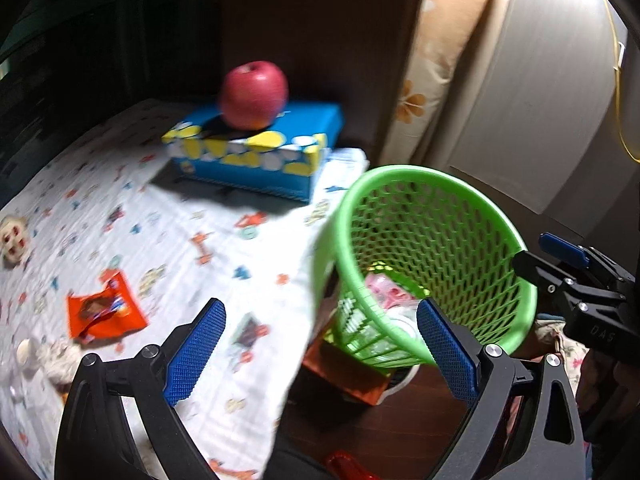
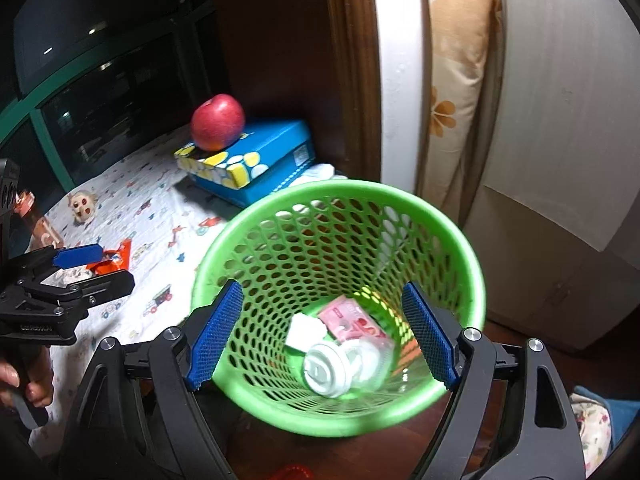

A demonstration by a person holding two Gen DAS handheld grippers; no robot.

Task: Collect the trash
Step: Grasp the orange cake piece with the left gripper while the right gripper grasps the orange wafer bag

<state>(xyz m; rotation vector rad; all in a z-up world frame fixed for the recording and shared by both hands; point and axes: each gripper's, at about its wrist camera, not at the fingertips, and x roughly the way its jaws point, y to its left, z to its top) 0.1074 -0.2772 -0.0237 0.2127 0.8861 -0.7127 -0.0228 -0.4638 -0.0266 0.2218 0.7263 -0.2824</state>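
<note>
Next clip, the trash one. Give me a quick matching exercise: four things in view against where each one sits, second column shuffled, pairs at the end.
Things:
1. apple
2. orange wrapper
3. pink packet
4. blue box

Places:
A. flat on the patterned cloth, out in the open near its front
B. at the bottom of the green basket
C. on top of the blue box
D. on the patterned cloth at its far end, next to the dark wooden panel

Pairs: 1-C, 2-A, 3-B, 4-D
</note>
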